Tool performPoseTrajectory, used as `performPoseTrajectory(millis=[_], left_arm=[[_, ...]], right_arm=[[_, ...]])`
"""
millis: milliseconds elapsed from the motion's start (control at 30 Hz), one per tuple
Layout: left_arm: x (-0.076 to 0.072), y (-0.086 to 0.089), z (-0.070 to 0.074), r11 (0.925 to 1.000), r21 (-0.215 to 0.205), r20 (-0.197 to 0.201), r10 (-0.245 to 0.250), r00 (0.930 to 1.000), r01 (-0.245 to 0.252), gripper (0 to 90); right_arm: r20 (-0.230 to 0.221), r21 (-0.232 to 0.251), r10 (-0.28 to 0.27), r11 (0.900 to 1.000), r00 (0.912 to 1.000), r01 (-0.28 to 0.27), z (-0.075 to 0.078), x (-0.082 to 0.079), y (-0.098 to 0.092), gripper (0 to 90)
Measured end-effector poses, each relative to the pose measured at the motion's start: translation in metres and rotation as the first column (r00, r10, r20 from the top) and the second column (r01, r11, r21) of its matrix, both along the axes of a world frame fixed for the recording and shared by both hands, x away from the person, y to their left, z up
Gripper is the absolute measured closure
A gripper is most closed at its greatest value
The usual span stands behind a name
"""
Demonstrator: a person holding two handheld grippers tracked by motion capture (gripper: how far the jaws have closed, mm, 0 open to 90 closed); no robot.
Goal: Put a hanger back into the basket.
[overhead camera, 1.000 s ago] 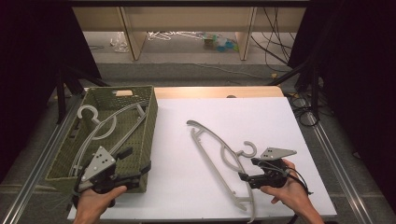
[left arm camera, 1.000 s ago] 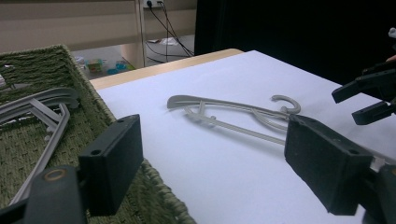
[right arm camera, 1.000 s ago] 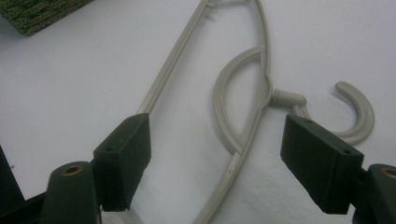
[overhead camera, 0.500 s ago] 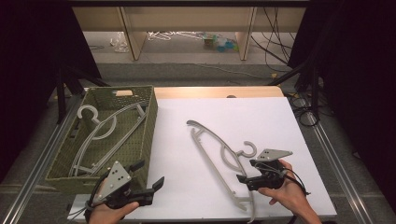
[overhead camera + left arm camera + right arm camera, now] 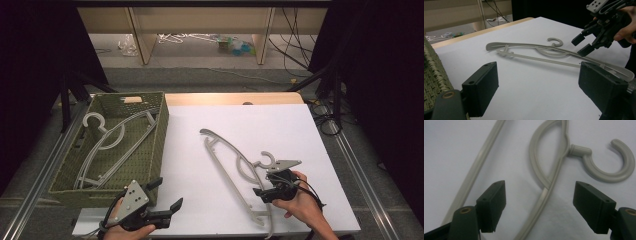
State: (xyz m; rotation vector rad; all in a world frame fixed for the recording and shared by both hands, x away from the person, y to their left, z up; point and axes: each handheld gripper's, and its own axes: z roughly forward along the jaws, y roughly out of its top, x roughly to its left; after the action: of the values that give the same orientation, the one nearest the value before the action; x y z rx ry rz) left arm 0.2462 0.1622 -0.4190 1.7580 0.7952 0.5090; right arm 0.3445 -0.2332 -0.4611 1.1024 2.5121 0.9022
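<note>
A white table is carrying everything. A green basket is sitting along its left edge, a grey hanger lying inside. A second hanger is lying near the table's front right corner. The right gripper is hovering over its shoulder beside the hook, fingers apart after just closing slightly, gripping nothing. The left gripper is waiting at the front edge, fingers wide apart.

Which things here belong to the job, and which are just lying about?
In the job: grey hanger on the white sheet; right gripper, open above it; left gripper, open; green basket holding another hanger.

Lying about: floor cables; floor clutter.
</note>
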Motion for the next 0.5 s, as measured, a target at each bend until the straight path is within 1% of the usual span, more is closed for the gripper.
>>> performPoseTrajectory(millis=[33,67,100,133,167,200,233,267,300,367,400,433,500], left_arm=[[0.000,-0.001,-0.001,0.9999,-0.015,-0.007,0.003,1.0000,-0.004,16.2],[0.001,0.000,-0.001,1.0000,-0.002,0.001,0.000,1.0000,0.000,16.2],[0.002,0.000,-0.001,1.0000,0.001,0.000,-0.001,1.0000,0.001,16.2],[0.002,0.000,-0.002,1.0000,0.001,-0.005,-0.001,1.0000,0.001,16.2],[0.002,0.000,-0.003,1.0000,-0.004,-0.007,0.000,1.0000,0.000,16.2],[0.002,0.000,-0.003,1.0000,0.005,-0.008,0.001,1.0000,-0.001,16.2],[0.003,0.001,-0.003,1.0000,0.004,-0.007,-0.006,1.0000,0.006,16.2],[0.003,0.001,-0.003,1.0000,0.003,-0.007,-0.007,1.0000,0.007,16.2],[0.002,-0.001,-0.004,0.9998,-0.017,-0.024,0.006,0.9997,-0.007,16.2],[0.002,0.000,-0.004,0.9997,-0.024,-0.029,0.005,0.9996,-0.006,16.2],[0.002,-0.001,-0.004,0.9997,-0.024,-0.028,0.004,0.9996,-0.005,16.2],[0.002,0.000,-0.003,0.9999,-0.012,-0.020,-0.002,0.9998,0.001,16.2],[0.003,0.000,-0.003,0.9999,-0.007,-0.016,-0.008,0.9998,0.008,16.2]], right_arm=[[-0.021,-0.010,-0.004,1.000,0.9998,0.004,0.001,0.001,-0.001,27.2],[-0.046,-0.007,-0.016,1.000,0.9988,0.016,0.001,0.002,-0.001,27.2],[-0.051,0.000,-0.034,0.999,0.9981,0.034,0.000,0.004,0.000,27.7],[-0.039,-0.014,-0.016,1.000,0.9991,0.015,-0.002,0.006,-0.001,28.8],[-0.040,-0.019,-0.015,1.000,0.9991,0.014,-0.003,0.007,0.000,30.3],[-0.028,-0.035,0.010,0.999,0.9996,-0.011,-0.004,0.010,0.000,32.3],[-0.052,-0.029,-0.024,0.999,0.9984,0.023,-0.003,0.008,0.003,33.1],[-0.069,-0.043,-0.039,0.998,0.9968,0.036,-0.003,0.009,0.004,33.3],[-0.062,-0.039,-0.040,0.999,0.9973,0.037,-0.005,0.010,0.006,34.1],[-0.075,-0.060,-0.021,0.998,0.9970,0.017,-0.006,0.015,0.007,38.0],[-0.095,-0.071,-0.025,0.997,0.9952,0.018,-0.007,0.017,0.008,39.5],[-0.109,-0.076,-0.022,0.997,0.9938,0.014,-0.007,0.018,0.009,41.7],[-0.125,-0.096,-0.020,0.995,0.9919,0.008,-0.009,0.020,0.012,41.8]])
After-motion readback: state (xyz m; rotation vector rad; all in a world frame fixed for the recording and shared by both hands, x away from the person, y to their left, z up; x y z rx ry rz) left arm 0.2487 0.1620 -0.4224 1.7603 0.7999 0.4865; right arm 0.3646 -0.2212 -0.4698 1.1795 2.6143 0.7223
